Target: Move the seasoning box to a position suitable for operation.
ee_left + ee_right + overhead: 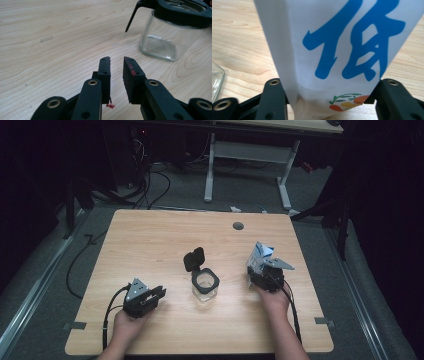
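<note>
A glass jar point(205, 285) stands in the middle of the table point(150, 235), its lid point(194, 259) flipped open behind it. The paper bag point(260, 257) stands to its right, between the right gripper's point(263, 270) jaws. The left gripper point(155, 296) rests on the table, left of the jar.

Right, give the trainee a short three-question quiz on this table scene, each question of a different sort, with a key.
1. True or false: the hinged black lid of the square clear glass jar is shut.
2. Which gripper has the white paper pouch with blue lettering between its jaws? A) left gripper B) right gripper C) neither
3. Fill in: the jar stands on the light wooden ____, between the two grippers.

Key
1. False: the lid stands flipped open behind the jar's black rim.
2. B: the pouch sits between the right gripper's jaws, which touch its sides; the left gripper's jaws are apart with nothing between them.
3. table
</note>
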{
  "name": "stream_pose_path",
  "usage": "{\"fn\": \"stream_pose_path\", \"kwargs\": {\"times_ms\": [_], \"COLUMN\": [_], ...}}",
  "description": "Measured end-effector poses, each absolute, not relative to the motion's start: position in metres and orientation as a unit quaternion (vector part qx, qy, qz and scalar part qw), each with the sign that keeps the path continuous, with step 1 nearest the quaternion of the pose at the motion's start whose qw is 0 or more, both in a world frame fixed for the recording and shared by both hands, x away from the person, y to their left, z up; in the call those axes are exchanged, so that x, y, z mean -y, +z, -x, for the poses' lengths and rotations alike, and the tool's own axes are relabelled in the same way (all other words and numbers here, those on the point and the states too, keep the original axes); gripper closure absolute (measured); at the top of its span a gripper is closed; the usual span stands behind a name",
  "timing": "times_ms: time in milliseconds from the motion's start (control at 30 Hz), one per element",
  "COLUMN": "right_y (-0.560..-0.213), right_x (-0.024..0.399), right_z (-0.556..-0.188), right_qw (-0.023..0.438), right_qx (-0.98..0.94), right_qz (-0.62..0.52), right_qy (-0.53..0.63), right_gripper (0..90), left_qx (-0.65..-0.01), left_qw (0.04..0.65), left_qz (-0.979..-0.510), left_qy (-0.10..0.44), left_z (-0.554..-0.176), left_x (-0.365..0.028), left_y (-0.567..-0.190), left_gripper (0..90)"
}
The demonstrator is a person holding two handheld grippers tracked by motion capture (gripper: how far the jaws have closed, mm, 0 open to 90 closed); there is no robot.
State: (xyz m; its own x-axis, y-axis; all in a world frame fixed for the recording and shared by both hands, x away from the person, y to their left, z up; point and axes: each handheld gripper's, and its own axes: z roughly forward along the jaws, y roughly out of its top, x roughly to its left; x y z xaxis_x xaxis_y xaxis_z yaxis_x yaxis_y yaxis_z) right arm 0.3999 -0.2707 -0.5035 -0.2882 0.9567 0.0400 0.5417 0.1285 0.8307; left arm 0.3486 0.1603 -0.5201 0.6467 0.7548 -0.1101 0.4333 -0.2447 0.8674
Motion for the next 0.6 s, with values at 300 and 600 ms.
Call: {"fn": "stream_pose_path", "kwargs": {"times_ms": [300, 600], "right_y": [-0.503, -0.494], "right_x": [0.272, 0.271], "right_z": [-0.385, -0.375], "right_qw": [0.282, 0.297], "right_qx": [-0.695, -0.687], "right_qz": [-0.545, -0.544], "right_qy": [0.375, 0.379], "right_gripper": [36.4, 40.5], "left_qx": [-0.381, -0.381], "left_qw": [0.478, 0.478], "left_qz": [-0.774, -0.773], "left_qy": [0.168, 0.169], "left_z": [-0.349, -0.349], "left_x": [-0.158, -0.159], "left_y": [-0.520, -0.519], "left_gripper": [76.0, 75.9]}}
